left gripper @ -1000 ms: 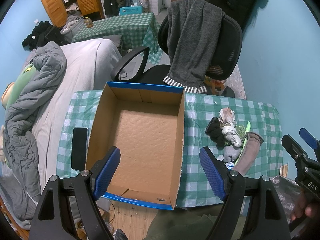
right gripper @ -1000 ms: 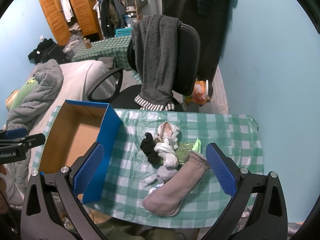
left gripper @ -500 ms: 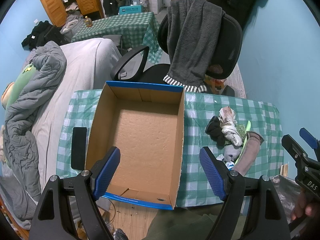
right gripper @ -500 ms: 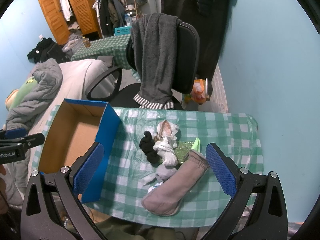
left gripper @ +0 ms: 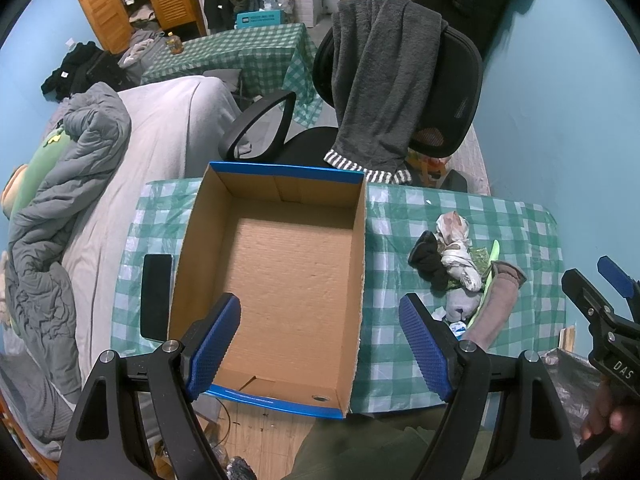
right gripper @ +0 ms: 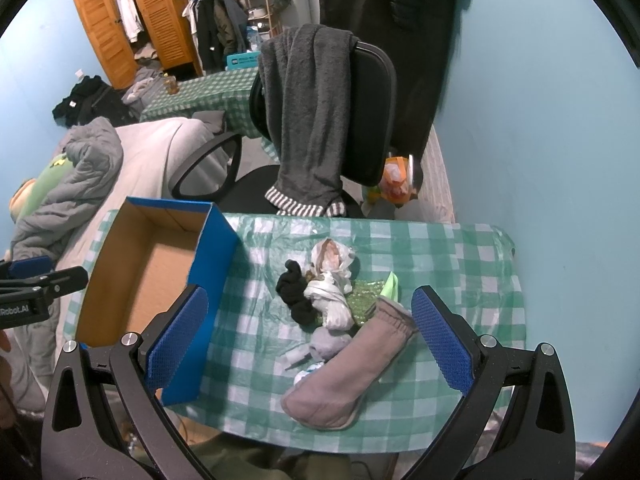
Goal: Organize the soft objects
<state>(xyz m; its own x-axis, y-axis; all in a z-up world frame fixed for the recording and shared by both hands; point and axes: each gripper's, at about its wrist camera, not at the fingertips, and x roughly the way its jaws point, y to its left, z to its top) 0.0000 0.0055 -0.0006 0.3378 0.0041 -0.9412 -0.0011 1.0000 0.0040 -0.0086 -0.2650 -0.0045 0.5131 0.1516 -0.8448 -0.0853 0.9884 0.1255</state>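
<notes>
Currently the right gripper (right gripper: 310, 334) is hovering, jaws spread and empty, over the mauve sock (right gripper: 348, 376) — long axis running near-left to far-right. Left gripper (left gripper: 320, 338), also spread, is waiting above the empty box (left gripper: 288, 272).

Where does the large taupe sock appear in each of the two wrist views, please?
Left wrist: the taupe sock lies right of centre, at the pile's near right edge, just beyond the left gripper's right finger.
Right wrist: the taupe sock lies at bottom centre, above the right gripper.
Shared landmark: the open cardboard box, left of the pile.
</notes>
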